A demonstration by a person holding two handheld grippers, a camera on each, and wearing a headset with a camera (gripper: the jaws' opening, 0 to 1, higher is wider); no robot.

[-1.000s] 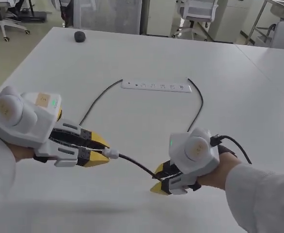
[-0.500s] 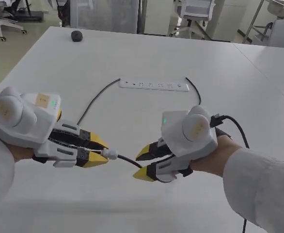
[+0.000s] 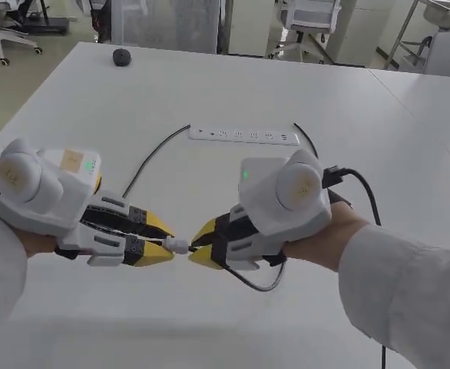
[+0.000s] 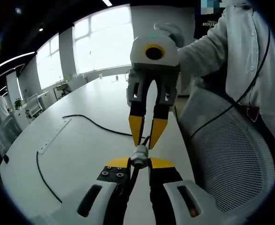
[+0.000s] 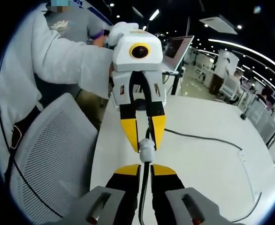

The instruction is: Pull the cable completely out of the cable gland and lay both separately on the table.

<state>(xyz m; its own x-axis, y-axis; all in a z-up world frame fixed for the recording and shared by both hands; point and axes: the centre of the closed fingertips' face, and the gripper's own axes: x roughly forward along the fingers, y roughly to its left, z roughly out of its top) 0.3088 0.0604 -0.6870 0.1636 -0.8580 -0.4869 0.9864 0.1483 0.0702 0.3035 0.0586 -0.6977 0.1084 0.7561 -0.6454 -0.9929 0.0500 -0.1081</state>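
My left gripper [image 3: 166, 247] is shut on a small white cable gland [image 3: 178, 246], held a little above the white table [image 3: 210, 92]. A black cable [image 3: 259, 286] comes out of the gland and loops under my right hand. My right gripper [image 3: 198, 252] faces the left one tip to tip, shut on the cable right behind the gland. In the left gripper view the gland [image 4: 139, 157] sits between my own jaws, with the right gripper [image 4: 147, 136] just beyond it. In the right gripper view the cable [image 5: 144, 187] runs between my own jaws to the gland [image 5: 147, 147].
A white power strip [image 3: 244, 136] lies mid-table, its black cord [image 3: 152, 157] curving toward the left gripper. A dark mouse [image 3: 121, 56] sits at the far edge. Office chairs stand beyond the table. A grey mesh chair [image 4: 231, 154] is behind me.
The right gripper let go of the cable farther out, opened, moved left up to the gland and closed there. The cable slack now loops under it. The left gripper stayed put.
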